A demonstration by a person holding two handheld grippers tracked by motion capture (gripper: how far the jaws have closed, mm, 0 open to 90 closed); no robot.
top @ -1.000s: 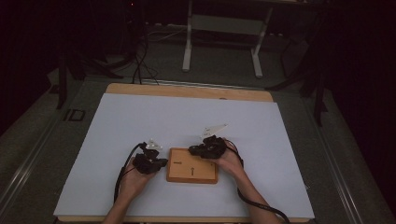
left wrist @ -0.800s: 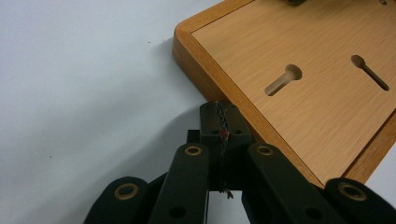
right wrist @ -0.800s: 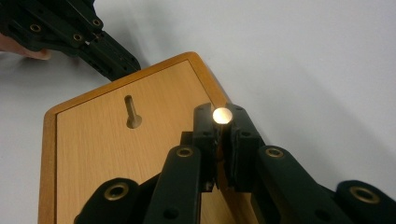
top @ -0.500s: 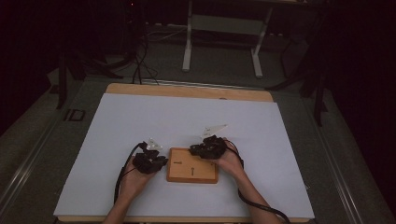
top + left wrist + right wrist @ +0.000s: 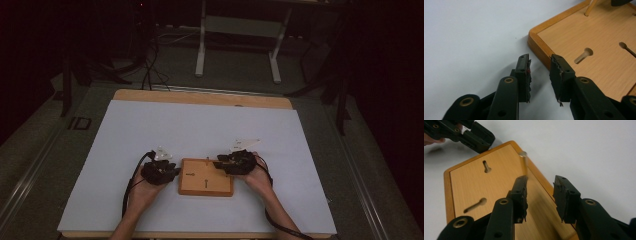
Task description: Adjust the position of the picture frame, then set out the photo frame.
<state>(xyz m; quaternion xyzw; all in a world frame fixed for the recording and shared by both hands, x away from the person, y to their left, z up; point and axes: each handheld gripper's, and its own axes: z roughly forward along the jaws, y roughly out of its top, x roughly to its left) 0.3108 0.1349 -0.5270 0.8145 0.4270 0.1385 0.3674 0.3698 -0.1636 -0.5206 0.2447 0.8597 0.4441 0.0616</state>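
A flat wooden board [image 5: 206,184] with dark keyhole slots lies on the white table. A thin wooden peg [image 5: 525,162] stands upright near its edge, blurred in the right gripper view and also seen as the peg [image 5: 590,7] in the left gripper view. My left gripper [image 5: 172,171] rests at the board's left edge. Its jaws have just been opening; the left gripper [image 5: 540,72] has only bare table in its gap. My right gripper [image 5: 218,164] reaches over the board's far right part. Its jaws have just been opening too, and the right gripper [image 5: 540,192] stands apart from the peg, holding nothing.
The white table top [image 5: 200,130] stretches far and to both sides of the board. Two slots [image 5: 486,167] are cut into the board [image 5: 466,187]. The left gripper [image 5: 477,137] shows beyond the board's far corner. Dark floor, cables and a stand lie beyond the table.
The right hand has slid a little to the right along the board's far edge. The left hand has stayed put at the board's left side.
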